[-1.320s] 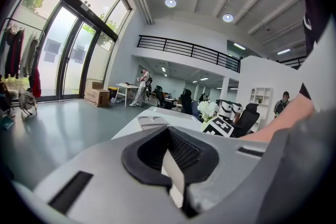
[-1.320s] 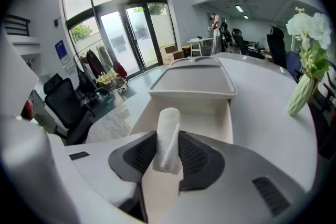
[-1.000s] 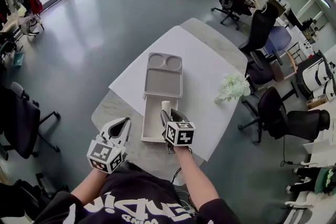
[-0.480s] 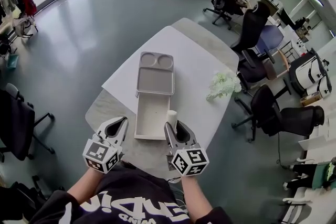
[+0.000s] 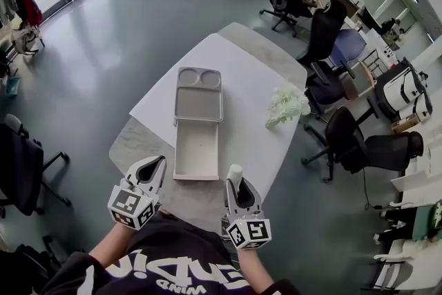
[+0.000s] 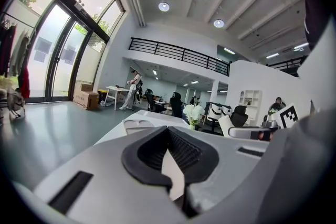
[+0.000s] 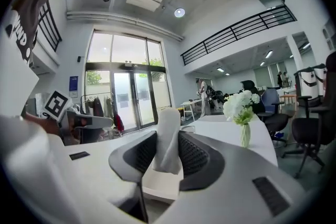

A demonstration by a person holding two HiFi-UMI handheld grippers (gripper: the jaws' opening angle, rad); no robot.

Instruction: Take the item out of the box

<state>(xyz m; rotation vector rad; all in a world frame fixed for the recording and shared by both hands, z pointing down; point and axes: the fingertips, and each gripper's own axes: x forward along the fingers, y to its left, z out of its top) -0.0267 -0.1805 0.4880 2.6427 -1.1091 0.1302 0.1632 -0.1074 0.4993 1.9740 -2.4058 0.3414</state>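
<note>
Right gripper [image 5: 235, 183]: clenched on the item [image 5: 235, 173]; pressed pads to its two sides, low on its length, likely to keep the pale roll upright and stop it slipping.
Item: stood on end between the jaws, top poking past the fingertips; hung just beside the near right corner of the box [image 5: 196, 148], outside its walls, above the table [image 5: 259, 76].
Box: lay open and looked empty; showed its tray part drawn toward the person from under the grey lid [image 5: 199, 90] with two round hollows, probably for a straight reach in.
Left gripper [image 5: 155, 166]: closed on nothing, tips together; hovered near the box's near left corner without touching it, seemingly parked out of the way.
Flowers [image 5: 286, 107]: stood well apart at the table's right; played no part.
Stage: judged the removal as good as done; left only a setting-down.
</note>
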